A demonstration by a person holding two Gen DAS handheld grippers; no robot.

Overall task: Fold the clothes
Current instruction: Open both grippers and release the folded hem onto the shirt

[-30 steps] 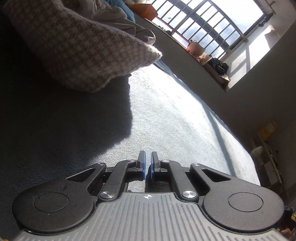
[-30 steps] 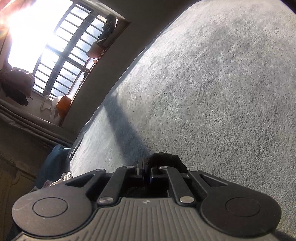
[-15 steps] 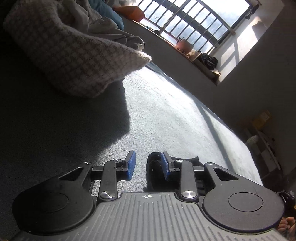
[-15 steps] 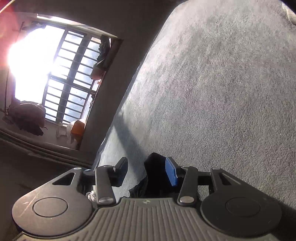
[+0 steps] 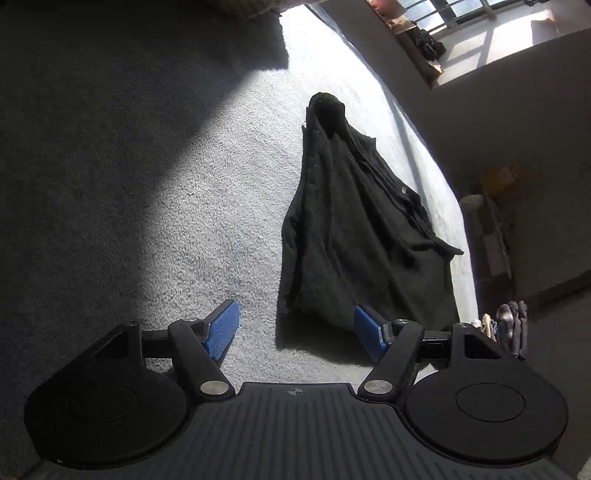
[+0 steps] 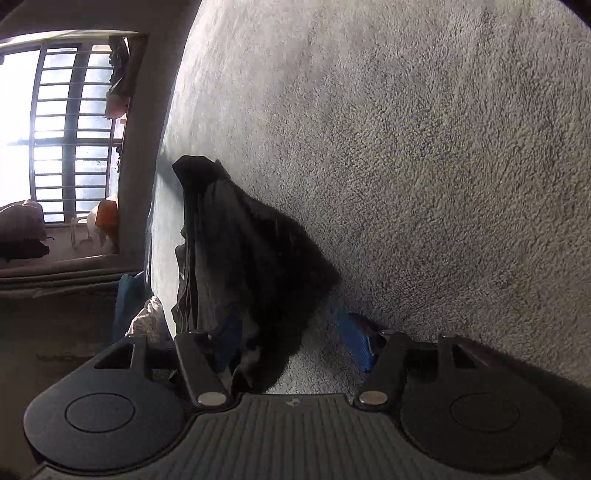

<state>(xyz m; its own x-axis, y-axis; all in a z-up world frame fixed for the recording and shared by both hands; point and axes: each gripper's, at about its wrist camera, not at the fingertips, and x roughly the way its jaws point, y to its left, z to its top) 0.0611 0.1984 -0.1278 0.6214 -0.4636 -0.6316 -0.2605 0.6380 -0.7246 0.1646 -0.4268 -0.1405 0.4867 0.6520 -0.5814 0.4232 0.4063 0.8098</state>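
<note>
A black garment lies in a crumpled, pointed heap on the grey fleecy bed surface. In the left wrist view its near hem rests just ahead of my left gripper, close to the right blue pad. That gripper's jaws are opening and nothing is pressed between the pads. In the right wrist view the same garment droops over the left finger of my right gripper and hides its pad. These jaws are opening too, with the cloth loose between them.
A barred window with cluttered sills stands beyond the bed edge. A houndstooth blanket sits at the far top of the left wrist view. Shelving and bundled cloths are off the bed's right side. Blue and pale fabrics lie by the bed.
Both grippers went from shut to wide apart and drew back. The black garment, earlier pinched at their tips, now lies released on the bed ahead of them.
</note>
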